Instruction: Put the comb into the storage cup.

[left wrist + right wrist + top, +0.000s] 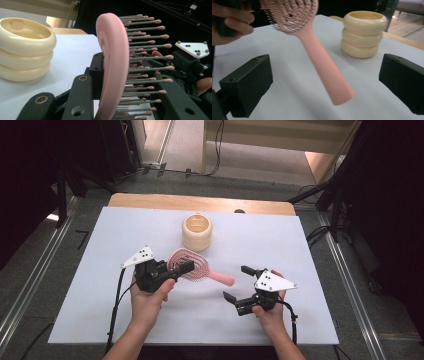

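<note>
A pink hairbrush hangs a little above the white table, bristles facing the person's right. My left gripper is shut on its round head, one jaw on the back and one among the bristles. In the left gripper view the brush head stands on edge between the jaws of my left gripper. My right gripper is open. In the right gripper view the brush handle points into the wide gap of my right gripper, and neither pad touches it.
A cream ribbed cup stands upright behind the brush, its mouth open upward; it shows as the cream cup and the cream cup too. A white sheet covers the wooden table. Dark stands and cables flank both sides.
</note>
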A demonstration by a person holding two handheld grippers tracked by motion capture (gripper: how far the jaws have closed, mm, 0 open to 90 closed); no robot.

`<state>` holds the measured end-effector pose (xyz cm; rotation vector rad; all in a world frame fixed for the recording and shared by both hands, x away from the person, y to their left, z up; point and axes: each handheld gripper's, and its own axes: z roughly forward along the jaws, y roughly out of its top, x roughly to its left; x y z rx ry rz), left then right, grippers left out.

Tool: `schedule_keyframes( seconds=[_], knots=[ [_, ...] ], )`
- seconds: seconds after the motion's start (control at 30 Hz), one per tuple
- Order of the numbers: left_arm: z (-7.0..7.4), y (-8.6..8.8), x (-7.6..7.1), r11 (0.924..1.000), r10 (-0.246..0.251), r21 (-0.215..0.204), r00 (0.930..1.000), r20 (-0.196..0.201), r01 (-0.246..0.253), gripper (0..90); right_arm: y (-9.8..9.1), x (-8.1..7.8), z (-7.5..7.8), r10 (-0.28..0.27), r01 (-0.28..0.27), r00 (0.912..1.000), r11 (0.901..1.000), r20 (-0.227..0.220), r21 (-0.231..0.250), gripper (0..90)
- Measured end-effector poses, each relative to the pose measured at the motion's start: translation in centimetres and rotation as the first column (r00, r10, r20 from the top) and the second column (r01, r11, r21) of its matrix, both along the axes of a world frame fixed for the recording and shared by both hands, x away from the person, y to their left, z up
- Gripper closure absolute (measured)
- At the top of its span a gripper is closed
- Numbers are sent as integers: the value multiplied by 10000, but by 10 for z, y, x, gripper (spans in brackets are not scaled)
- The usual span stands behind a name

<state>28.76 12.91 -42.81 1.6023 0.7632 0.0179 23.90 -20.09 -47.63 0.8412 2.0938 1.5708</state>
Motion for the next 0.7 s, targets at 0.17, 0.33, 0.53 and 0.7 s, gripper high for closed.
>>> schedule_keyframes(
  seconds=[0.17, 0.33, 0.53, 0.7],
  knots=[
    [0, 1, 0, 10000, 45, 38, 9999, 107, -45, 662, -12, 0, -1, -164, 164, 9998, 9999, 71, 22, 0],
    [1, 4, 0, 9999, 112, 57, 9998, 172, -113, 662, -26, -1, -3, -453, 453, 9990, 9989, 31, 149, 0],
    [2, 5, 0, 9998, 145, 107, 9998, 122, -146, 662, -39, -2, -2, -720, 719, 9974, 9972, 36, 214, 0],
    [2, 7, 2, 9995, 199, 260, 9997, 123, -202, 662, -49, -3, -3, -922, 921, 9957, 9957, 118, 127, 0]
  ],
)
